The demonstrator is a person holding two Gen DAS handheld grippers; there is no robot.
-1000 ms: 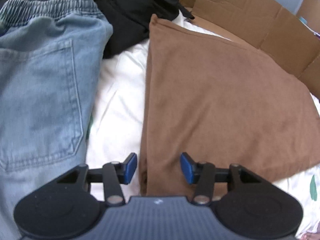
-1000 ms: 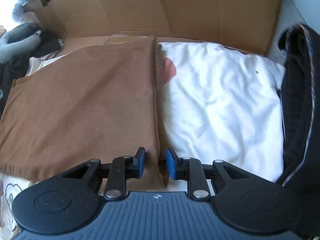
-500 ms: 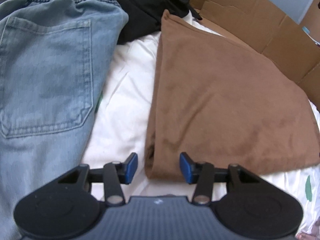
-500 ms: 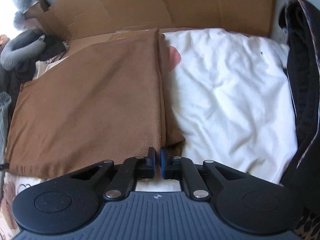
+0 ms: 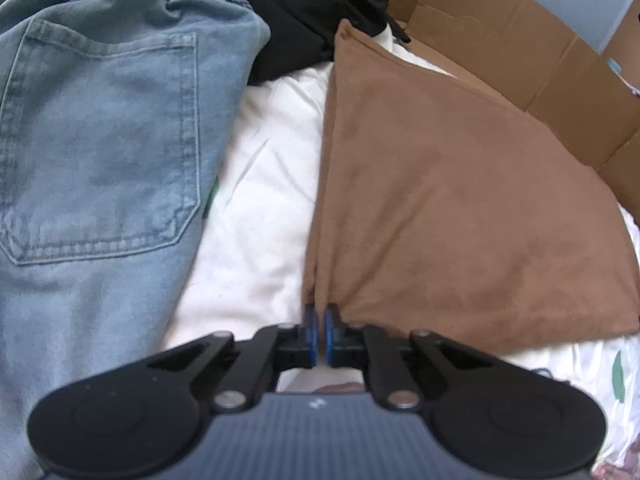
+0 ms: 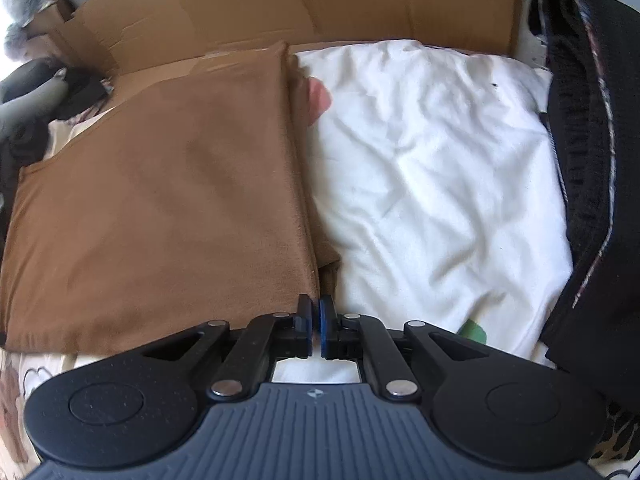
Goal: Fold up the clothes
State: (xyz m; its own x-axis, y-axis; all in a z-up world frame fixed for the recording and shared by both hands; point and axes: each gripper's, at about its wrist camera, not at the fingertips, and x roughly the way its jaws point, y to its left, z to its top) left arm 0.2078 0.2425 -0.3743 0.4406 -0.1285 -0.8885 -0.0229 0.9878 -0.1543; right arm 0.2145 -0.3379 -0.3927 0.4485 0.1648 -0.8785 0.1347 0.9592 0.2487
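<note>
A folded brown garment lies flat on white bedding. In the left wrist view my left gripper is at its near left corner, jaws closing, and the blue pads pinch the cloth there. The right wrist view shows the same brown garment with my right gripper at its near right corner. That gripper's jaws are opening very slightly, but the cloth edge is still nipped between the pads. The corners themselves are hidden inside the pads.
Light blue jeans lie left of the brown garment, with black clothes heaped behind them. Cardboard lines the far side. A black knit garment hangs along the right edge. White bedding lies between it and the brown garment.
Both grippers went from open to shut on the brown garment's near corners, the right one first. The left gripper shifted slightly toward the corner as it closed.
</note>
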